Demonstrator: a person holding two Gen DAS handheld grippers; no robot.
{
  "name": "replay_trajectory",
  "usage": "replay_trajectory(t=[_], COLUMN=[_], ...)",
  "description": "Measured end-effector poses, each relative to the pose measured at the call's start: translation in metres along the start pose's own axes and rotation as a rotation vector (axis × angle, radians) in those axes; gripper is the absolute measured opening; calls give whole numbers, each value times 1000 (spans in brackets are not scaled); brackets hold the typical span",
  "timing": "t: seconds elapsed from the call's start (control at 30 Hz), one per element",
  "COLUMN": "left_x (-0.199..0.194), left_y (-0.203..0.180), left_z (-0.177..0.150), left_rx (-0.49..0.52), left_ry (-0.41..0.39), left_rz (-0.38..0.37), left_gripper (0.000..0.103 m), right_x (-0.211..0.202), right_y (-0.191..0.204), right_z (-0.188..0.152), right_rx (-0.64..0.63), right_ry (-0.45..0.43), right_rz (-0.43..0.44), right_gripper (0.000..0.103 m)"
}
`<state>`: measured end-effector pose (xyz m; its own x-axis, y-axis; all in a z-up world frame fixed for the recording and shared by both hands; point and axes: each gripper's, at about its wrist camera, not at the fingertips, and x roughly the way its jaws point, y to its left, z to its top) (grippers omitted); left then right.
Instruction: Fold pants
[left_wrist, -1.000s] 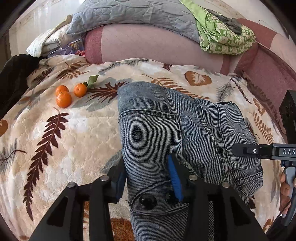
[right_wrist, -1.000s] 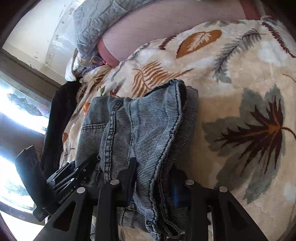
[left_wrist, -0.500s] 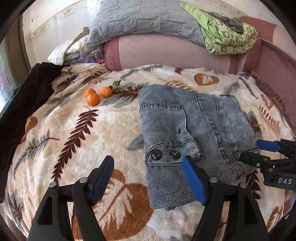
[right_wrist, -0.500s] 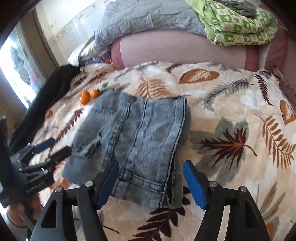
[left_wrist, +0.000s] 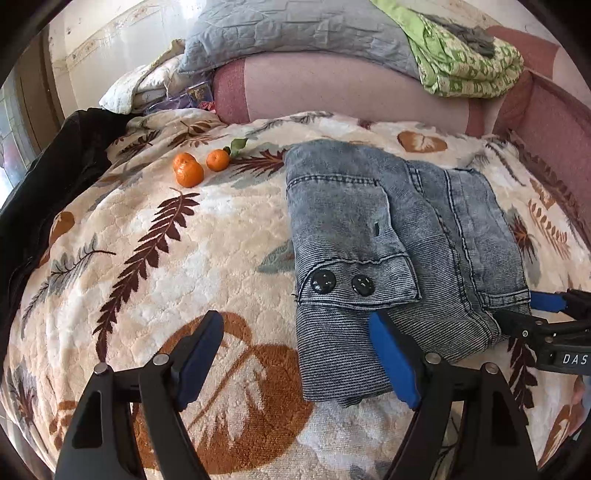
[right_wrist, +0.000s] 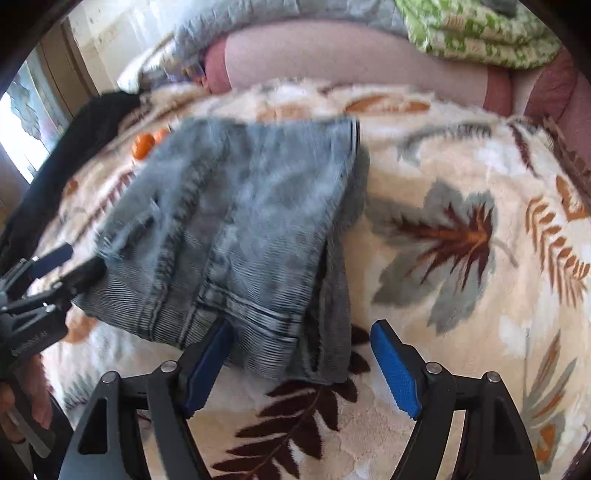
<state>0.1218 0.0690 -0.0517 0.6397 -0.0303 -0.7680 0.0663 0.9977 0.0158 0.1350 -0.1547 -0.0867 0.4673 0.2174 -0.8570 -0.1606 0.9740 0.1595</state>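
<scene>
Your two wrist views were bright with daylight from a window (right_wrist: 20, 110) at the far left, which glared white in the right view. The left view was sharp: the jeans (left_wrist: 388, 229) and blanket (left_wrist: 147, 266) showed clear texture, with soft shadows under the folded denim. The right view was smeared by motion blur, worst across the jeans (right_wrist: 251, 221). Both were fisheye, bent and dark at the corners.
</scene>
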Motion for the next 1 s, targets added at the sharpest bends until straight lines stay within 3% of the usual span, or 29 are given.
replay_trajectory(t=[0.07, 0.2, 0.33, 0.43, 0.5, 0.67, 0.83, 0.93, 1.0], left_x=[-1, -3, 6, 7, 8, 6, -2, -12, -23], left_y=[5, 12, 12, 12, 11, 9, 3, -1, -3], left_z=[2, 5, 6, 6, 6, 5, -1, -7, -9], left_rx=[-28, -91, -92, -93, -91, -88, -67, -40, -21], left_ry=[9, -13, 7, 0, -3, -9, -49, -81, -87], left_rz=[-18, -17, -14, -12, -14, 3, 35, 61, 85], left_gripper=[82, 81, 81, 82, 82, 82, 82, 82, 82], right_x=[-11, -43, -34, 6, 35, 0, -58, -58, -42], right_y=[-3, 1, 7, -1, -16, -28, -16, 0, 1], right_z=[8, 44, 98, 131, 139, 115, 34, -8, -17], right_rx=[21, 12, -9, -45, 1, 52, 88, 24, 4], right_ry=[-13, -131, -179, -121, -27, -78, -155, -148, -96], right_rz=[12, 9, -63, -204, -198, -146, -35, -55, -72], right_gripper=[80, 80, 80, 80, 82, 82, 82, 82, 83])
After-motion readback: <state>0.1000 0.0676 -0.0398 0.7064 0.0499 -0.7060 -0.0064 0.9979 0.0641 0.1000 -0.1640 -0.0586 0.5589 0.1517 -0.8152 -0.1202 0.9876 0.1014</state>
